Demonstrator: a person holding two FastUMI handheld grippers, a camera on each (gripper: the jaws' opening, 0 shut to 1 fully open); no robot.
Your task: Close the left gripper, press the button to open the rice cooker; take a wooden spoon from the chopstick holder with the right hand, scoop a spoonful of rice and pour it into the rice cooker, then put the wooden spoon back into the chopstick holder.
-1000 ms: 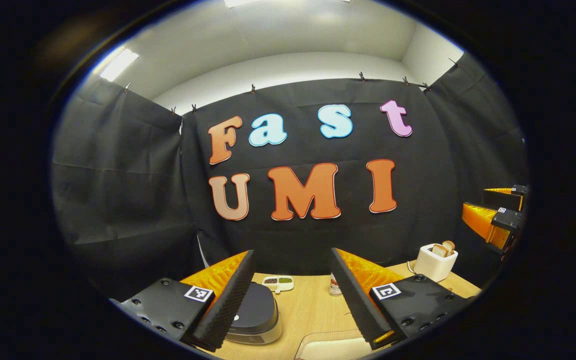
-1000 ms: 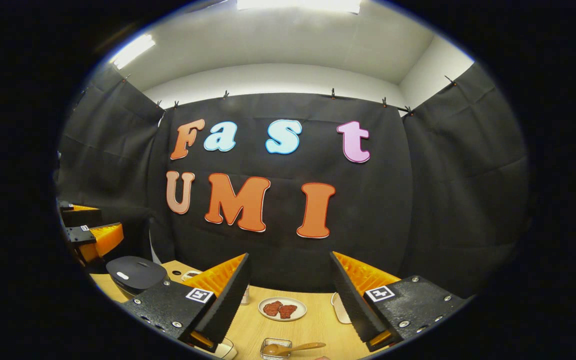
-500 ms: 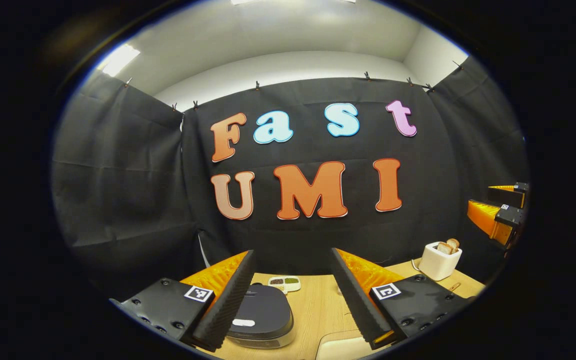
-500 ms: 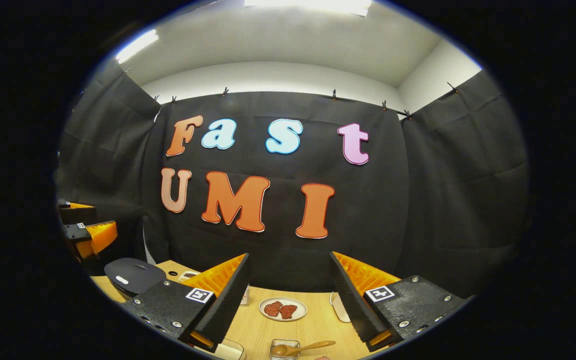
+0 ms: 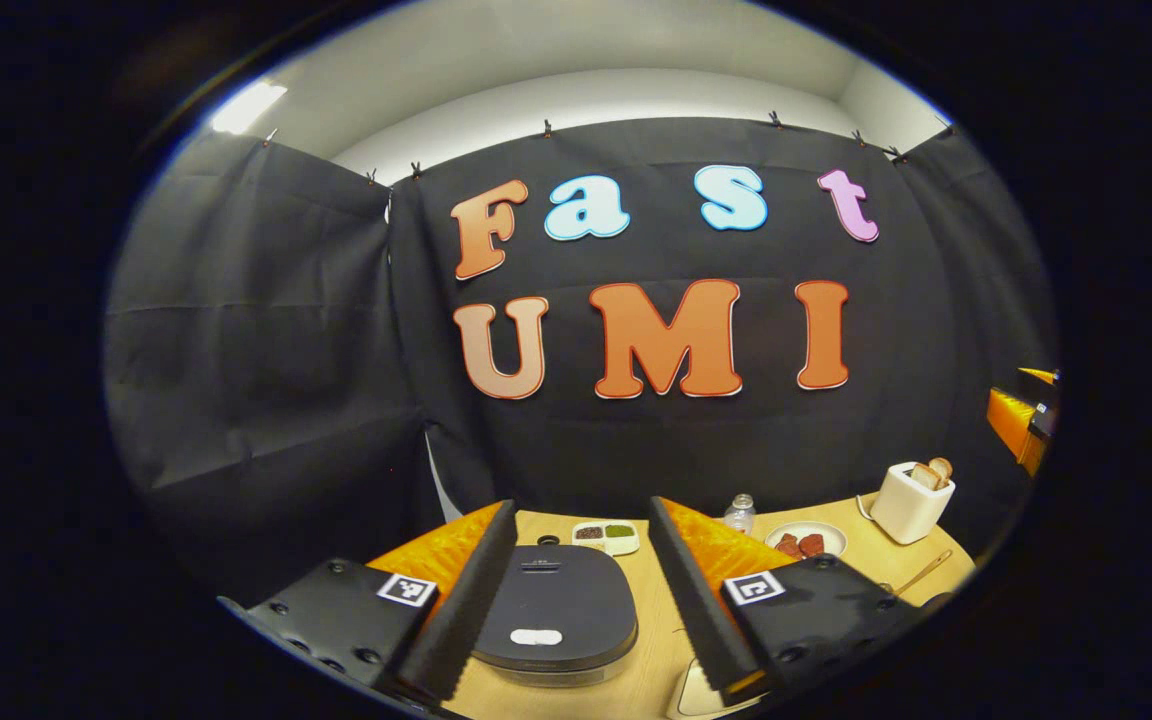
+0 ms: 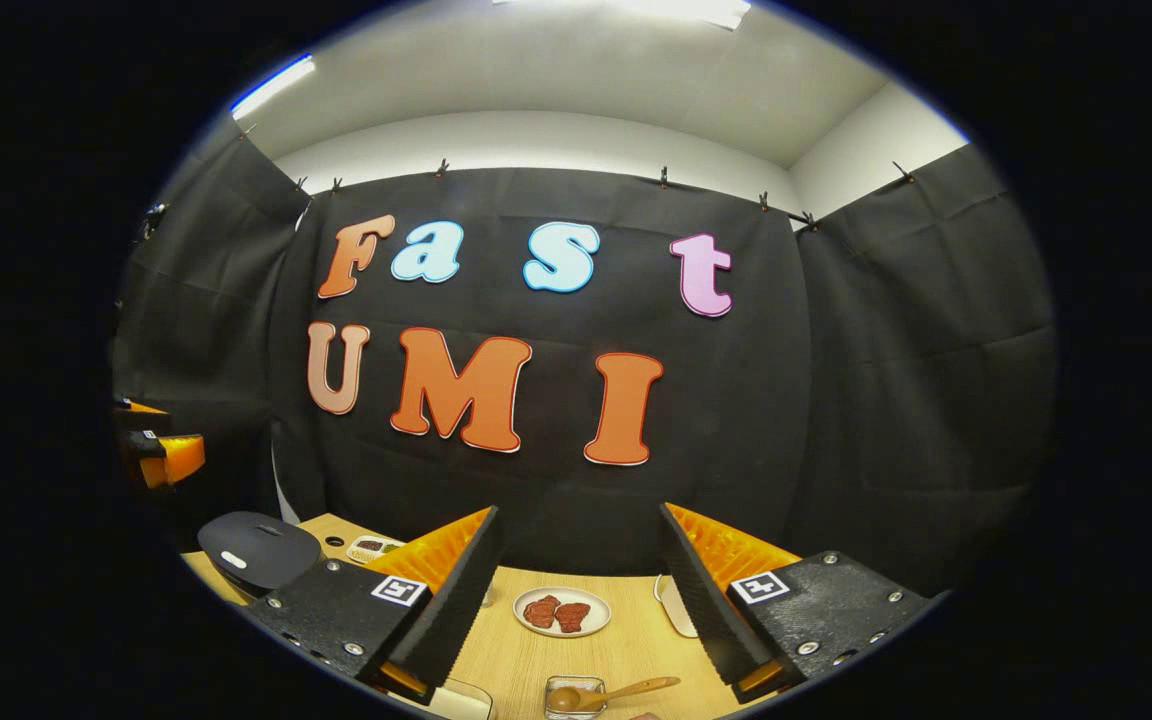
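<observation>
Mock kitchen booth, toaster (image 5: 915, 501), rice cooker (image 5: 558, 612)

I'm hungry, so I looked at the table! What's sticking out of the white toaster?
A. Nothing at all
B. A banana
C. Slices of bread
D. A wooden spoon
C: in the left gripper view, browned bread slices poke out of the top of the toaster at the table's far right.

Rice cooker (image 5: 556, 610): smooth matt dark lid. Table (image 5: 656, 640): pale wood grain. Wooden spoon (image 6: 601, 693): smooth.
</observation>
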